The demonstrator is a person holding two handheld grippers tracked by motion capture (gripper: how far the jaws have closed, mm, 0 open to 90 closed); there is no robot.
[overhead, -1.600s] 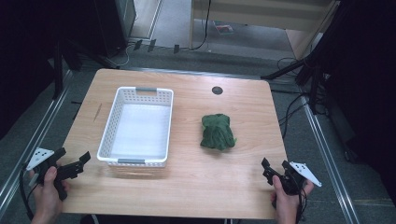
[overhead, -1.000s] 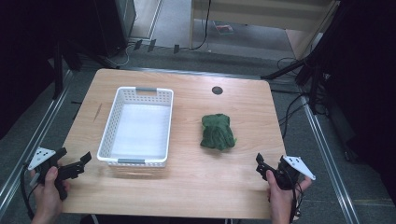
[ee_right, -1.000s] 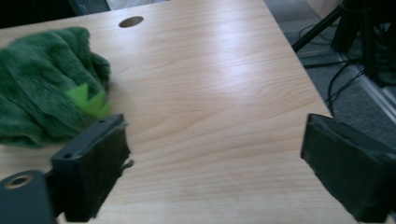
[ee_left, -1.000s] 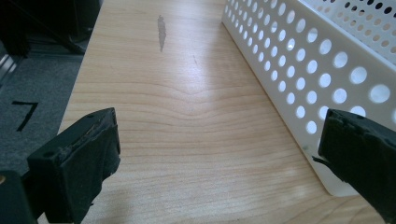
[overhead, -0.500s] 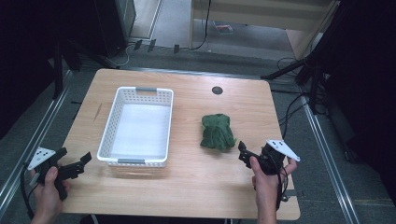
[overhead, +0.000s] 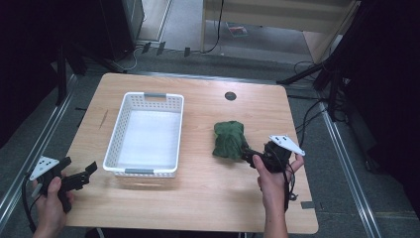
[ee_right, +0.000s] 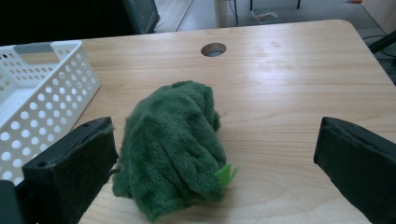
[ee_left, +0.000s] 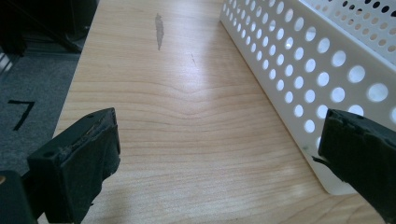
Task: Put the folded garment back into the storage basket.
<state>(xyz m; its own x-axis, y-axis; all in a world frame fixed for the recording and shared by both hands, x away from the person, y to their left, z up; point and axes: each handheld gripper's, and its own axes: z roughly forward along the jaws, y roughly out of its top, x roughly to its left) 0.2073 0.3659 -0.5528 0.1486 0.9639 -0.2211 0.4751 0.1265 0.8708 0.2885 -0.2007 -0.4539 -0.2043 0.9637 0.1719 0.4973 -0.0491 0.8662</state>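
Green plush toy (overhead: pixel 229 139) is seen lying crumpled on the wooden counter (overhead: pixel 198 198), right of centre, well apart from the white perforated basket (overhead: pixel 145 171) that sits on the counter's left half. Basket interior is seen bare white in the high view; grey handles are mounted at its near and far ends. Right gripper (overhead: pixel 247 153) is held low at the toy's near-right edge, its tip touching or just beside the fur; which one cannot be told from above. In the right gripper view the right gripper (ee_right: pixel 212 163) has its fingers (ee_right: pixel 70 168) spread wide, with the toy (ee_right: pixel 175 144) lying between them and nothing pinched; a small bright-green tab is seen sticking out of the fur near the front. A round cable hole (ee_right: pixel 213 49) is cut in the counter beyond the toy. Left gripper (overhead: pixel 89 171) is held by the left hand (overhead: pixel 49 203) at the counter's near-left corner, just beside the basket's near-left corner. In the left gripper view its fingers (ee_left: pixel 77 163) are also spread wide over bare wood, with the basket wall (ee_left: pixel 299 79) running along the right side.
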